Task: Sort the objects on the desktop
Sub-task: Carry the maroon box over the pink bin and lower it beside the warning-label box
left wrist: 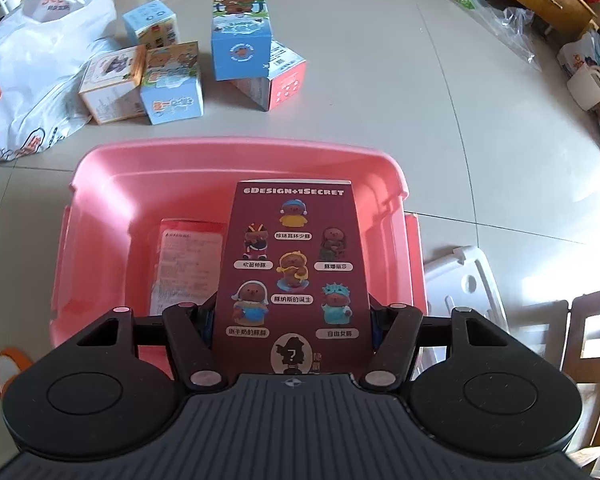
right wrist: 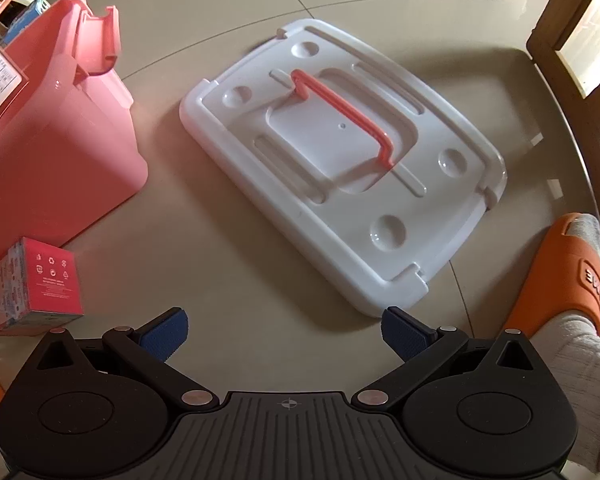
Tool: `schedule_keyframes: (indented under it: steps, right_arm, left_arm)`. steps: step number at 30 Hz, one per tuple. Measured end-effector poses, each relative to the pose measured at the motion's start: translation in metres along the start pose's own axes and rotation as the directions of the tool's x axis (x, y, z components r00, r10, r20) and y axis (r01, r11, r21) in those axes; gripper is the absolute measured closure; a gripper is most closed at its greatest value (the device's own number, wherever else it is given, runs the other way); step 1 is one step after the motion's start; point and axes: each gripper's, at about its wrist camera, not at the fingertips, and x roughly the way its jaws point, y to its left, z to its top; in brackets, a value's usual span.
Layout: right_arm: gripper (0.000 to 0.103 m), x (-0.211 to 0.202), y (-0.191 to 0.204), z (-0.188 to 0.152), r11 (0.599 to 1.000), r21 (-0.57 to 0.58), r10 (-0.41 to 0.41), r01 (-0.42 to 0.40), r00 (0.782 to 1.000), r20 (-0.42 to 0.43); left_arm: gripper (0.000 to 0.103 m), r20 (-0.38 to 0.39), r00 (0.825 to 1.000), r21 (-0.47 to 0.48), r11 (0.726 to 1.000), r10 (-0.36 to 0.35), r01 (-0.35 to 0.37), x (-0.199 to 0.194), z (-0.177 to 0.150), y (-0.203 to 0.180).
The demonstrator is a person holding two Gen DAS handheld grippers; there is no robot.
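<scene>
left claw [left wrist: 294,320]: clamped on a maroon box [left wrist: 296,268], one pad on each narrow side; the box stands on end between the jaws, its printed face of six figures turned toward the camera
held box, long axis: runs straight out along the claw's line, away from the wrist and down toward the bin
pink bin [left wrist: 100,184]: open, lid off; it sits right below and ahead of the held box; the box's far end appears to be over the bin's middle, inside the line of the rim
already in the bin: a red box [left wrist: 188,264] lying flat on the bottom, to the left of the held one; the ground to the right of it looks bare
deciding relation: the held box hangs over the free right half of the bin, so my judgement is that a straight lowering along its own long axis would clear the red box; any drift left would land on it
right claw [right wrist: 284,334]: spread wide with nothing between the blue pads [right wrist: 164,336]; it hovers low over the tiled surface
white lid [right wrist: 340,160]: lies flat ahead of the right claw, orange handle [right wrist: 340,116] up, its near corner just beside the right pad
nearer hand: left for the bin; right for the lid
still unsorted: a cluster of boxes [left wrist: 240,52] beyond the bin's far rim; a pink box [right wrist: 36,288] beside the bin in the right wrist view
</scene>
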Motion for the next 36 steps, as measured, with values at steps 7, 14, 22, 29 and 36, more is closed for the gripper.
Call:
schedule_keyframes:
  steps: [7,14,22,29,36]
  right_arm:
    - [0.000,0.011,0.004,-0.002,1.000,-0.024,-0.002,0.002,1.000,-0.017]
    - [0.000,0.022,-0.001,-0.001,1.000,-0.009,-0.018,0.018,0.999,-0.036]
    - [0.000,0.035,0.001,0.000,1.000,-0.010,-0.025,0.024,0.998,-0.062]
    - [0.000,0.042,0.006,0.000,1.000,-0.017,-0.016,0.015,0.997,-0.077]
    - [0.000,0.048,0.005,-0.001,1.000,-0.014,-0.021,0.019,0.996,-0.092]
  left_arm:
    - [0.039,-0.011,1.000,-0.006,1.000,0.015,-0.015,0.025,0.018,-0.002]
    - [0.039,-0.076,0.996,-0.018,0.999,0.039,-0.041,0.071,0.015,0.000]
    - [0.039,-0.128,0.990,-0.011,0.998,0.054,-0.056,0.107,0.003,0.001]
    - [0.039,-0.159,0.984,0.004,0.996,0.085,-0.086,0.124,0.001,0.003]
    - [0.039,-0.156,0.982,0.030,0.994,0.108,-0.105,0.126,0.002,-0.005]
